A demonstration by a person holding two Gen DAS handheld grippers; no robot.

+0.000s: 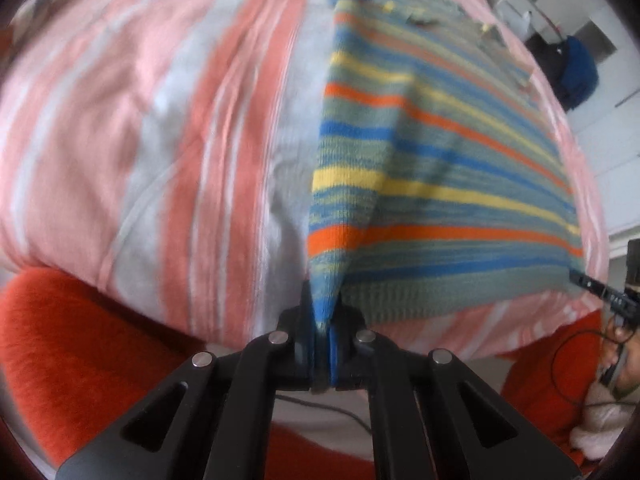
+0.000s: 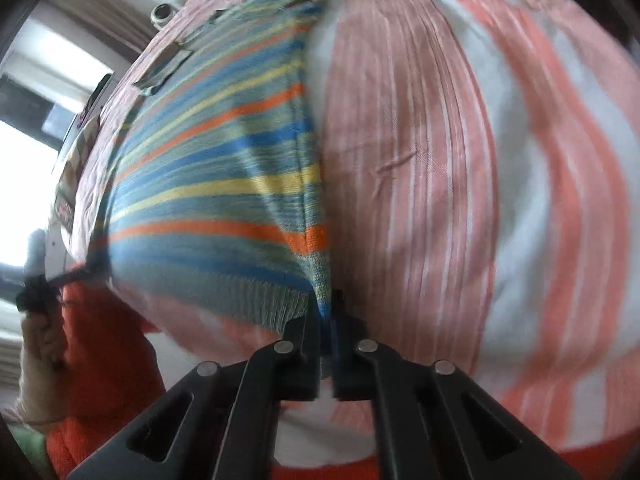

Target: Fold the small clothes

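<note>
left hand-held gripper (image 1: 325, 322): clenched on near-left hem corner of the sweater (image 1: 440, 184) | right hand-held gripper (image 2: 327, 312): clenched on the near-right hem corner | sweater: striped knit, spread on pink-and-white striped sheet (image 1: 160, 140), hem pulled up at both corners | frames blurred

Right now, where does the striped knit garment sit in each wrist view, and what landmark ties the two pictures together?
Left wrist: the striped knit garment fills centre-right, one hem corner pinched in the left claw.
Right wrist: it fills centre-left, the other hem corner pinched in the right claw.
Shared landmark: the pink-and-white striped bedcover beneath it.
</note>
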